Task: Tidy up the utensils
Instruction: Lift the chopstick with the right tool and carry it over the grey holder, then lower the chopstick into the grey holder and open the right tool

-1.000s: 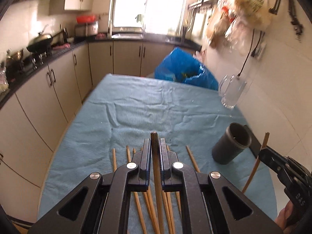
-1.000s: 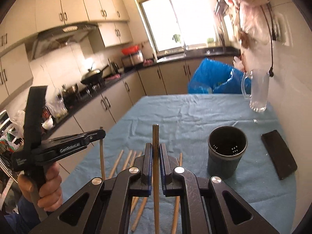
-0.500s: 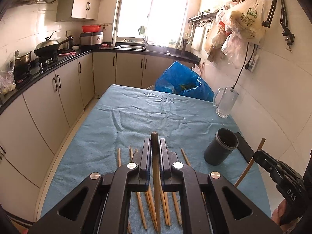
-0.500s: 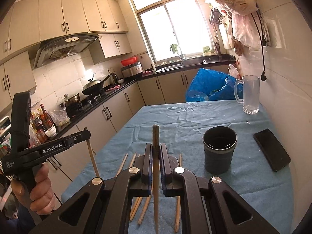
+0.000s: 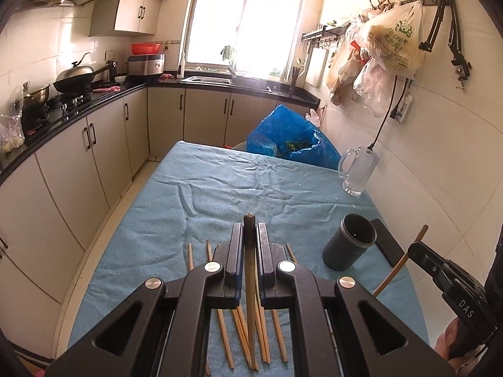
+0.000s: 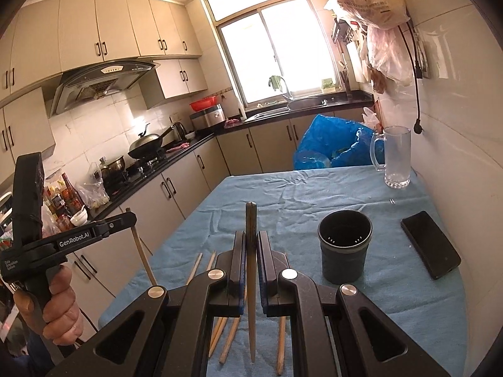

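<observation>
Left wrist view: the left gripper (image 5: 250, 245), its black angular jaws pressed together, pinches one slim wooden chopstick (image 5: 250, 267) with a darkened rounded tip, upright between the pads. Below it, more pale wooden chopsticks (image 5: 239, 330) lie loose on the wrinkled blue terry cloth over the table (image 5: 220, 188). At 3 o'clock stands a dark, matte cylindrical holder (image 5: 349, 242), empty as far as can be seen, with a flat black phone (image 5: 388, 245) just beside it. At 4 o'clock the right gripper (image 5: 415, 251) clamps a second chopstick (image 5: 399, 264), tilted. A ribbed clear glass mug (image 5: 358, 169) stands at 2 o'clock, near a crinkled blue plastic bag (image 5: 289, 138).

Right wrist view: the right gripper (image 6: 251, 248) is closed on its tapered chopstick (image 6: 251, 267); the holder (image 6: 344, 245) sits at 3 o'clock, and a hand (image 6: 59, 308) holds the left gripper (image 6: 132, 220) at 9 o'clock.
</observation>
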`<state>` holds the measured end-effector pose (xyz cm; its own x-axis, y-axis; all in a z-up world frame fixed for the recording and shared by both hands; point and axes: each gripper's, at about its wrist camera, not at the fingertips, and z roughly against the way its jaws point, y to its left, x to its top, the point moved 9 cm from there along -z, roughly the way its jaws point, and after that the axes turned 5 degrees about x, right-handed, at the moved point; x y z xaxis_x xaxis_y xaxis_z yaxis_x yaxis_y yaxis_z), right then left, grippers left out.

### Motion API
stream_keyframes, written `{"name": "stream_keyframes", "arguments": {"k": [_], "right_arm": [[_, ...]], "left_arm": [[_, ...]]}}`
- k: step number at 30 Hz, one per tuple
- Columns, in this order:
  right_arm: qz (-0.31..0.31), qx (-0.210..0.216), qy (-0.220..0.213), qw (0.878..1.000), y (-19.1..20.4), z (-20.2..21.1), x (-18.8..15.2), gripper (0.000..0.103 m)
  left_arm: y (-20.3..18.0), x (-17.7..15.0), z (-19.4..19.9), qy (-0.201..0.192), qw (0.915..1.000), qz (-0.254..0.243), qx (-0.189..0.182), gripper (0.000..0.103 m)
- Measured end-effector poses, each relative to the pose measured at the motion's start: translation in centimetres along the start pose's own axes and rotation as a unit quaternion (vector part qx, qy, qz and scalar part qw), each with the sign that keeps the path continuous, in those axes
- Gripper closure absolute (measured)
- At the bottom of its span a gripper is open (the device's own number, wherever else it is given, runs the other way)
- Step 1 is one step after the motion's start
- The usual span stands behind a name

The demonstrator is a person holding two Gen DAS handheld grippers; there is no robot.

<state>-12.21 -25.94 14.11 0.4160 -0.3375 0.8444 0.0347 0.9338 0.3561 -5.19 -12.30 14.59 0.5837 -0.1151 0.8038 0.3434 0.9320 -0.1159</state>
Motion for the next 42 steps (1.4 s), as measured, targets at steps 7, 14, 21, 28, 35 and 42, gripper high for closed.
{"name": "stream_keyframes", "arguments": {"k": [7, 14, 21, 28, 35, 42], "right_arm": [[-0.003, 0.003, -0.005, 1.000, -0.2, 0.3, 0.4, 0.096], [-0.011, 0.003, -0.015, 1.000, -0.8, 1.1, 1.3, 0.096], [-0.022, -0.003, -0.036, 0.999, -2.0, 2.3, 3.6, 0.096], [-0.025, -0.028, -0.070, 0.997, -3.9, 4.1, 7.2, 0.096], [-0.043, -0.044, -0.100, 0.993, -6.3, 5.0, 11.3, 0.096], [-0.037, -0.073, -0.132, 0.988, -8.2, 5.2, 15.4, 0.096]], "left_arm": [[-0.2, 0.5, 0.7, -0.004, 1.0000, -0.001, -0.001, 0.096], [-1.0, 1.6, 1.0, -0.006, 0.9999, -0.005, -0.009, 0.096], [-3.0, 3.4, 1.0, -0.009, 0.9995, -0.018, -0.024, 0.096], [-6.4, 6.1, 0.8, -0.015, 0.9981, -0.037, -0.048, 0.096], [-10.5, 10.0, 1.2, -0.031, 0.9951, -0.052, -0.078, 0.096], [-14.8, 13.7, 1.3, -0.051, 0.9911, -0.057, -0.109, 0.096]]}}
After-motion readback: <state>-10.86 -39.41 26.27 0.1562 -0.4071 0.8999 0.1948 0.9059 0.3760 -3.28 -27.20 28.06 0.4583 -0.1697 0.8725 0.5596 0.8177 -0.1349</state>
